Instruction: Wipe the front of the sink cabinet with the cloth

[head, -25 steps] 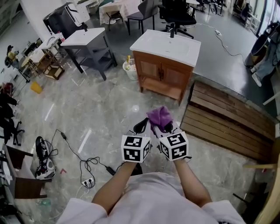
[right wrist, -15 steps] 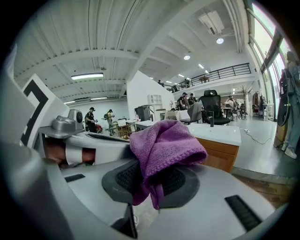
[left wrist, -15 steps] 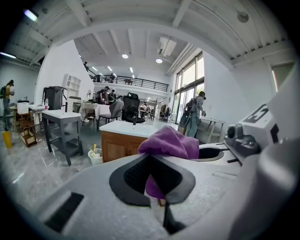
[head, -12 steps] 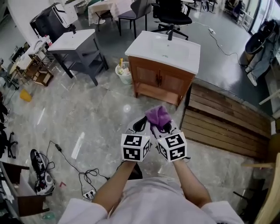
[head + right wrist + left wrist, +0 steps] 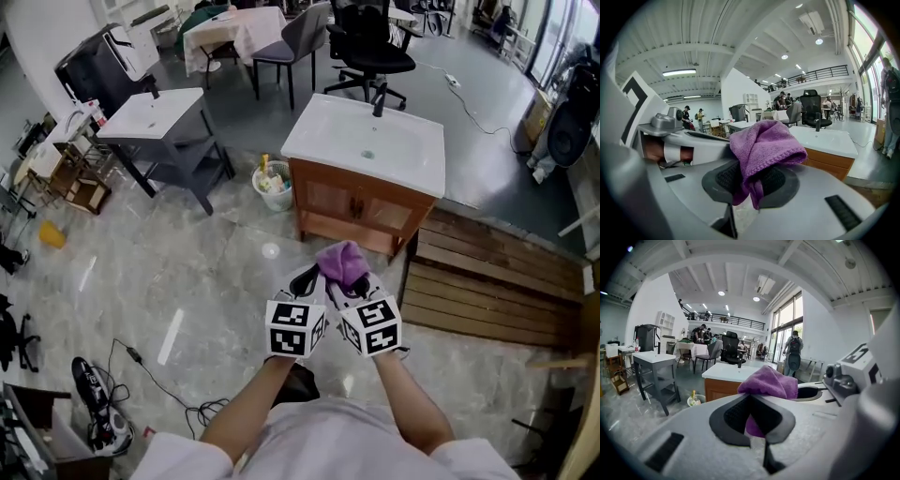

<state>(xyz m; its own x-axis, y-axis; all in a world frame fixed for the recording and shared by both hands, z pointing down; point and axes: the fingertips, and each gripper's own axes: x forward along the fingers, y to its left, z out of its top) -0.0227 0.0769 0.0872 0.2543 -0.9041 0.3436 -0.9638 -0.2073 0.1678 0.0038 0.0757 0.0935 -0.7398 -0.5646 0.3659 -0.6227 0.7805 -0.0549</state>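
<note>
The cloth (image 5: 342, 262), purple and bunched, is held up just short of the sink cabinet (image 5: 354, 204), facing its wooden front and not touching it. The right gripper (image 5: 353, 281) is clamped on the cloth, which drapes over its pads. The left gripper (image 5: 308, 277), just beside it on the side away from the cabinet's right end, has its jaws drawn narrow with a strip of cloth pinched in the gap. A small bin (image 5: 274, 186) stands at the cabinet's left end.
</note>
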